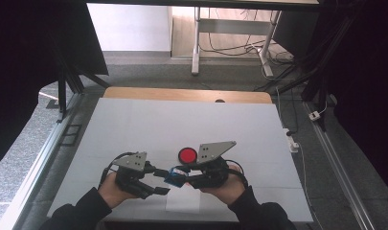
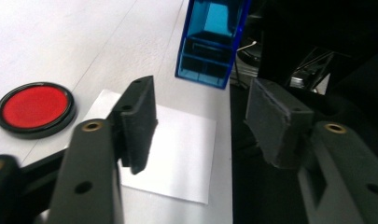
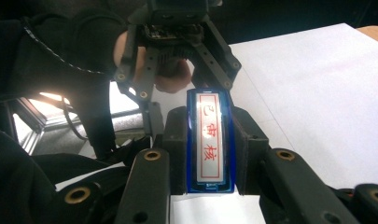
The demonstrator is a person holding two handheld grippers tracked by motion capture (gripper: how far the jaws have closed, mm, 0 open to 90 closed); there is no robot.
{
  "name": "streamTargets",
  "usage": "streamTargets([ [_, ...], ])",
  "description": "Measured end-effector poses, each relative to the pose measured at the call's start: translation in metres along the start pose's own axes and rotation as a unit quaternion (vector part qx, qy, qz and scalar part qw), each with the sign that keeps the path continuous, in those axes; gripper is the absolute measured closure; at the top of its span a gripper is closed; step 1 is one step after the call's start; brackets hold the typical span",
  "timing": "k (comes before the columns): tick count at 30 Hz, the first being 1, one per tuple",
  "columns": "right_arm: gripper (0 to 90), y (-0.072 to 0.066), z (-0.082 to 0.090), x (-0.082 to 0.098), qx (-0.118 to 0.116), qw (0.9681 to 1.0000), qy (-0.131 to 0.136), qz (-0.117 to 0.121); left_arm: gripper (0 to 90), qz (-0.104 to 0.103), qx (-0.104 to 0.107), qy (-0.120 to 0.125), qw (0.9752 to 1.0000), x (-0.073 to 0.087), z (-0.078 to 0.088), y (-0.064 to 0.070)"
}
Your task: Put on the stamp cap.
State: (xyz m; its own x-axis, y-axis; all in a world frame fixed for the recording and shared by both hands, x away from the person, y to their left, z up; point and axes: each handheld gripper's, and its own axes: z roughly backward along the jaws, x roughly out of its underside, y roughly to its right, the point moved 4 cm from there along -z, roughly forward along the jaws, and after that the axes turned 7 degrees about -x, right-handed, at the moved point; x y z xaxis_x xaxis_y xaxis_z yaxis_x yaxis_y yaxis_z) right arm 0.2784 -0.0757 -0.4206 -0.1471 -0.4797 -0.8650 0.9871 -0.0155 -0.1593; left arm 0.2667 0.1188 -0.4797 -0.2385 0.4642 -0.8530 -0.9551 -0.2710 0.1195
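Note:
My right gripper point(image 1: 181, 179) is shut on a blue translucent stamp point(image 1: 174, 178), which it holds just above the table. In the right gripper view the stamp point(image 3: 210, 140) sits between the two pads, its white label with red characters facing up. My left gripper point(image 1: 162, 181) faces the stamp from the left. In the left gripper view its jaws point(image 2: 200, 114) stand open with nothing between them, and the blue stamp point(image 2: 210, 42) hangs a little beyond their tips. A round red ink pad point(image 1: 187, 155) with a black rim lies on the table just behind both grippers.
A white sheet of paper point(image 1: 182, 201) lies under the grippers near the table's front edge and shows below the left jaws point(image 2: 177, 154). The ink pad point(image 2: 35, 108) lies left of that sheet. The table point(image 1: 134, 124) is white-covered, with a wooden strip along its far edge.

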Motion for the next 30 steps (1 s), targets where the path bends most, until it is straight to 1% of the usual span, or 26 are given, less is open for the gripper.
streamTargets([
  [5,71.2,0.0,0.001,0.001,0.009,0.9999,-0.005,0.004,34.4,0.014,-0.027,-0.01,0.9995,0.004,0.006,0.0],
  [8,71.2,0.0,0.001,0.001,0.014,0.9999,-0.006,0.005,30.2,0.023,-0.046,-0.014,0.9986,0.006,0.012,0.001],
  [12,71.1,0.0,0.001,0.002,0.024,0.9996,-0.011,0.008,25.9,0.04,-0.07,-0.018,0.9966,0.01,0.019,0.001],
  [15,71.1,0.001,0.002,0.004,0.029,0.9994,-0.015,0.008,22.6,0.053,-0.087,-0.022,0.9946,0.015,0.024,0.001],
  [21,71.1,0.005,0.002,0.008,0.042,0.9989,-0.022,0.0,16.2,0.077,-0.119,-0.032,0.9894,0.025,0.036,0.004],
  [24,71.1,0.007,0.002,0.009,0.048,0.9985,-0.025,-0.001,13.0,0.09,-0.131,-0.034,0.9866,0.031,0.041,0.006],
  [28,71.1,0.009,0.003,0.011,0.059,0.9978,-0.03,-0.006,9.9,0.105,-0.151,-0.041,0.9821,0.039,0.048,0.007],
  [30,71.1,0.01,0.004,0.012,0.064,0.9975,-0.03,-0.008,8.4,0.119,-0.159,-0.038,0.9794,0.043,0.052,0.009],
])
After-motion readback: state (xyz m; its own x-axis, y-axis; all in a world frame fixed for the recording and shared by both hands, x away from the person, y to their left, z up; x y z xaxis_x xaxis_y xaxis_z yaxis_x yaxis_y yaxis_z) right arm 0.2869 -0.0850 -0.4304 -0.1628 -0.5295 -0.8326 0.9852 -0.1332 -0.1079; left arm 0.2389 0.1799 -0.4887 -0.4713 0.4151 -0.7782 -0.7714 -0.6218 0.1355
